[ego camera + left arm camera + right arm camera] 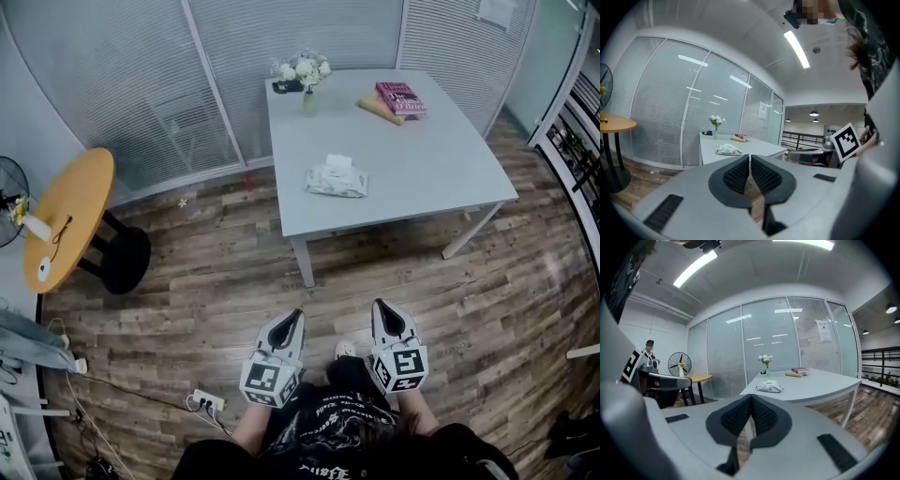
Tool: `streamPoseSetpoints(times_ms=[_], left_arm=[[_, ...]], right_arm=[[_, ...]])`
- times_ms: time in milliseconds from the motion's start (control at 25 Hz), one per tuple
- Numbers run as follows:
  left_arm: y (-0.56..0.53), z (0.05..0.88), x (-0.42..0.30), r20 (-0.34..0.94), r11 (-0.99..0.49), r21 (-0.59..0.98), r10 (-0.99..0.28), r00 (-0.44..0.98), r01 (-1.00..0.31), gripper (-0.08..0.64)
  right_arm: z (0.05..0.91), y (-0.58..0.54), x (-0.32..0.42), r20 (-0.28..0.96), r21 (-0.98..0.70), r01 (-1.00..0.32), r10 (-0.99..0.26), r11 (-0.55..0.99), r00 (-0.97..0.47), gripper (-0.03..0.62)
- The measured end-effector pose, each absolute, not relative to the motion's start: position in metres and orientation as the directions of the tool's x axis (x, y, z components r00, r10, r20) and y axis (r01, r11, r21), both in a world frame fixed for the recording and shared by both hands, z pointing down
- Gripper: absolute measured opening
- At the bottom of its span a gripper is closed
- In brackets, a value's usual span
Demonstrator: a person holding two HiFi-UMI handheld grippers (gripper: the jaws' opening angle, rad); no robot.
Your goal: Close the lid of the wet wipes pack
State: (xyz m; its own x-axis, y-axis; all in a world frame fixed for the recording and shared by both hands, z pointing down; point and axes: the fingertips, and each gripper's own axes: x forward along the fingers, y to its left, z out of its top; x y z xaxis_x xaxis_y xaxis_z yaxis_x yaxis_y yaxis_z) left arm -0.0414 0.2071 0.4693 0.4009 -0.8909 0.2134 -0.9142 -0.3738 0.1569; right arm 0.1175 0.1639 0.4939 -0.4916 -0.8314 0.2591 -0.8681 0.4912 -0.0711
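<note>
The left gripper (296, 319) is fully closed on nothing and held low by the person's body, well short of the table (422, 164), so the reach has not begun. The wet wipes pack (337, 179) lies near the table's front edge, toward its front left corner, with its lid (337, 161) apparently raised; that likely suits a press from this side. The right gripper (380, 307) is likewise pinched shut and empty, level with the left.

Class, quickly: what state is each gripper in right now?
Left gripper: closed, holding nothing.
Right gripper: closed, holding nothing.
</note>
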Motion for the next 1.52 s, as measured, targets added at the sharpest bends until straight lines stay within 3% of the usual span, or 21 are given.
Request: streamPoseSetpoints(times_ms=[520,960,1520], left_arm=[[0.112,0.473,0.009,0.204,-0.309,0.171,-0.918,0.340,-0.936,0.014],[0.077,0.492,0.014,0.260,-0.295,0.179,-0.906,0.334,-0.939,0.014],[-0.050,0.494,-0.003,0.241,-0.412,0.174,-0.863,0.445,-0.894,0.014]], right_arm=[[0.497,0.064,0.179,0.251,-0.059,-0.850,-0.817,0.523,-0.520,-0.002],[0.515,0.040,0.177,0.295,-0.085,-0.826,-0.778,0.557,-0.555,-0.002],[0.511,-0.048,0.157,0.291,-0.081,-0.877,-0.830,0.474,-0.475,-0.002]])
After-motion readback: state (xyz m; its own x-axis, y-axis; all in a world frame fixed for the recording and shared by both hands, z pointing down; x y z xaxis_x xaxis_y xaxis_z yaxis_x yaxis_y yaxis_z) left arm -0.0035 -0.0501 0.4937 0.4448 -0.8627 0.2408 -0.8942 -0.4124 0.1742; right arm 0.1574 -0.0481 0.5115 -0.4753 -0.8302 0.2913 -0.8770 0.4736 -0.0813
